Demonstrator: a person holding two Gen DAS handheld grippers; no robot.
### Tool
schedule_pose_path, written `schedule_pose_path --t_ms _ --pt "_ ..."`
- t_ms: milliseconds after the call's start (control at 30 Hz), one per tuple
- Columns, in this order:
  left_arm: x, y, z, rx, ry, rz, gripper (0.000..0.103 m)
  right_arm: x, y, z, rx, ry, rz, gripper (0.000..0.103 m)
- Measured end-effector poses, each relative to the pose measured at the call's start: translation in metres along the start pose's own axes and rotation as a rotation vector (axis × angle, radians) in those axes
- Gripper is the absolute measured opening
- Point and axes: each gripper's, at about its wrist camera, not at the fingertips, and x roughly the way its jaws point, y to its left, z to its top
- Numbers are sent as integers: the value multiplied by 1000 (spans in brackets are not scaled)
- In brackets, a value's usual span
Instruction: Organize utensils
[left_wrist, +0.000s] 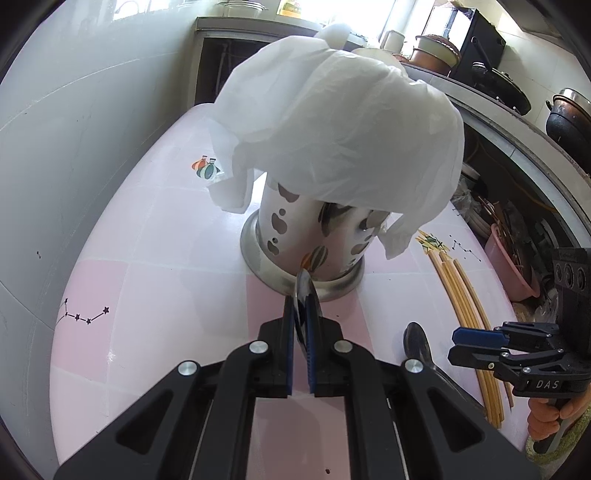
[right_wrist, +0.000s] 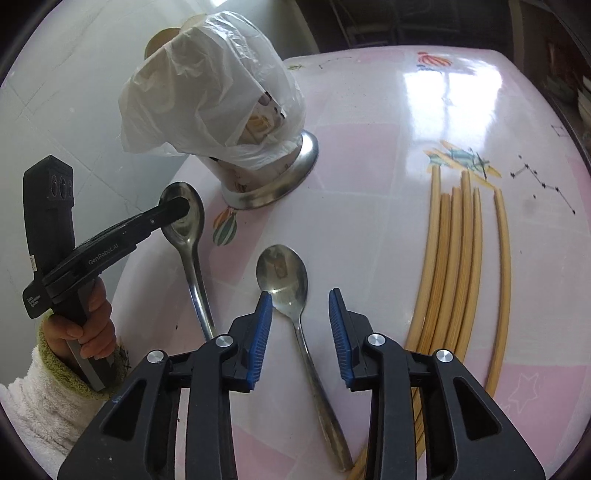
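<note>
Steel, thin and slick: the free spoon (right_wrist: 286, 280) lies flat on the surface (right_wrist: 369, 240), its bowl between the parted jaws of the right gripper (right_wrist: 301, 308). I'd pinch its stiff neck. The left gripper (right_wrist: 181, 210) is clamped on another spoon's (right_wrist: 184, 221) bowl beside the holder (right_wrist: 258, 184).

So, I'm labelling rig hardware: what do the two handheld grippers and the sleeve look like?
Both grippers, left and right, are black plastic linkages with silver pivot bolts and ribbed blue finger pads. White lettering reads GenRobot.AI on the left, DAS on the right. The fluffy white sleeve has an olive-green cuff.
</note>
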Motion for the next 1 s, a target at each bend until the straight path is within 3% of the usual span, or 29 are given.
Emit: schedule_pose_path --t_ms 433,567,767,1000 --pt "0 14 3 -20 -4 18 5 42 18 31 -348 108 81 39" --pt "1 15 3 -18 -1 21 5 49 26 34 -392 133 101 24" --pt "0 15 3 -17 -4 23 5 48 38 26 -439 121 58 4" --pt "-6 10 2 -3 -18 18 5 32 33 22 -337 49 -1 3"
